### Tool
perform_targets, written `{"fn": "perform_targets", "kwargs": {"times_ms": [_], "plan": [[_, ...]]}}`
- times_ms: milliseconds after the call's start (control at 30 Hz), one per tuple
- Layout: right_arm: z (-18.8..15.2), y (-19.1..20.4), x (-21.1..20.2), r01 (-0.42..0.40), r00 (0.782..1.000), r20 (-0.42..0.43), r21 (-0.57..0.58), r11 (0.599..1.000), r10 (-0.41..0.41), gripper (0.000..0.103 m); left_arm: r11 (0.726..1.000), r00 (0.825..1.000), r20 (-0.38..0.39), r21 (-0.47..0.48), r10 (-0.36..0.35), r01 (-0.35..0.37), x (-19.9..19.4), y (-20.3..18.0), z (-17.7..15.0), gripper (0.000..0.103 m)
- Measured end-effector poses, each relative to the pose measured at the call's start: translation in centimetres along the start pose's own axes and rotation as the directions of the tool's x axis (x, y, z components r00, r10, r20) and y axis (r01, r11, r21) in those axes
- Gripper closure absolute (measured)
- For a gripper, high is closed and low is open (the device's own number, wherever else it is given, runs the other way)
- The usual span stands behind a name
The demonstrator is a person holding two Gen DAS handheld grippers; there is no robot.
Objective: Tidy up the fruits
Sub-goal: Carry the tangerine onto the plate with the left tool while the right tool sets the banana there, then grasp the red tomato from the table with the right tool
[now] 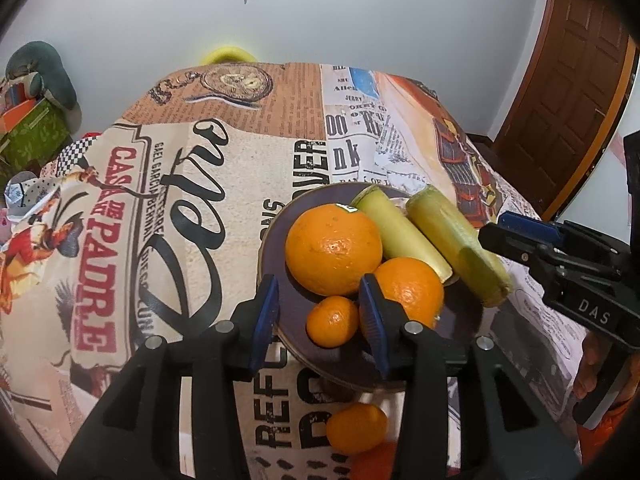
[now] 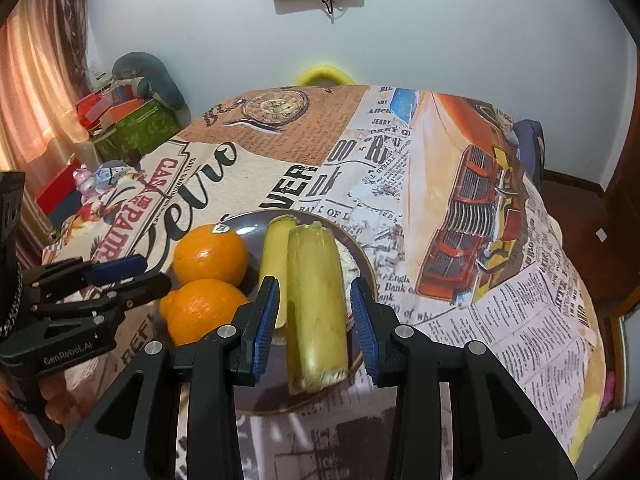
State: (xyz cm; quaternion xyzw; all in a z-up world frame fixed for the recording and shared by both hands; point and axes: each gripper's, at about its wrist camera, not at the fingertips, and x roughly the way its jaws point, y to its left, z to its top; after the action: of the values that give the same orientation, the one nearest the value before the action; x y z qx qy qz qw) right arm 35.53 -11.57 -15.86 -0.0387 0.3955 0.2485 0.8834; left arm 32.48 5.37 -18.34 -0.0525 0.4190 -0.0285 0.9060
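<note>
Both claws gape, the right gripper (image 2: 314, 320) straddling the near yellow-green cane stalk (image 2: 316, 304) overhanging the round dark plate (image 2: 362, 256) at 5 o'clock, which could tip off if nudged, while the left gripper (image 1: 320, 320) brackets the small mandarin (image 1: 332, 321).

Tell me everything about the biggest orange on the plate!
The big round orange has shiny, dimpled skin and a small sticker near its top. It sits whole on the dark round plate, touching a medium orange and a pale green stalk piece. Neither pair of tongs touches it.
</note>
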Motion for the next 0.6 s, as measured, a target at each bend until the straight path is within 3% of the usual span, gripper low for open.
{"fn": "perform_targets", "kwargs": {"times_ms": [267,600], "plan": [[-1.0,1.7,-3.1,-0.002,1.0,0.013,-0.026,1.0,0.002,0.068,1.0,0.999,0.05,0.017,0.02,-0.021,-4.7,-0.7,-0.7,0.057],[-2.9,5.3,-7.6,-0.006,0.998,0.058,-0.079,0.997,0.011,0.057,0.998,0.989,0.138,0.01,0.052,-0.054,-11.6,-0.8,-2.6,0.053]]}}
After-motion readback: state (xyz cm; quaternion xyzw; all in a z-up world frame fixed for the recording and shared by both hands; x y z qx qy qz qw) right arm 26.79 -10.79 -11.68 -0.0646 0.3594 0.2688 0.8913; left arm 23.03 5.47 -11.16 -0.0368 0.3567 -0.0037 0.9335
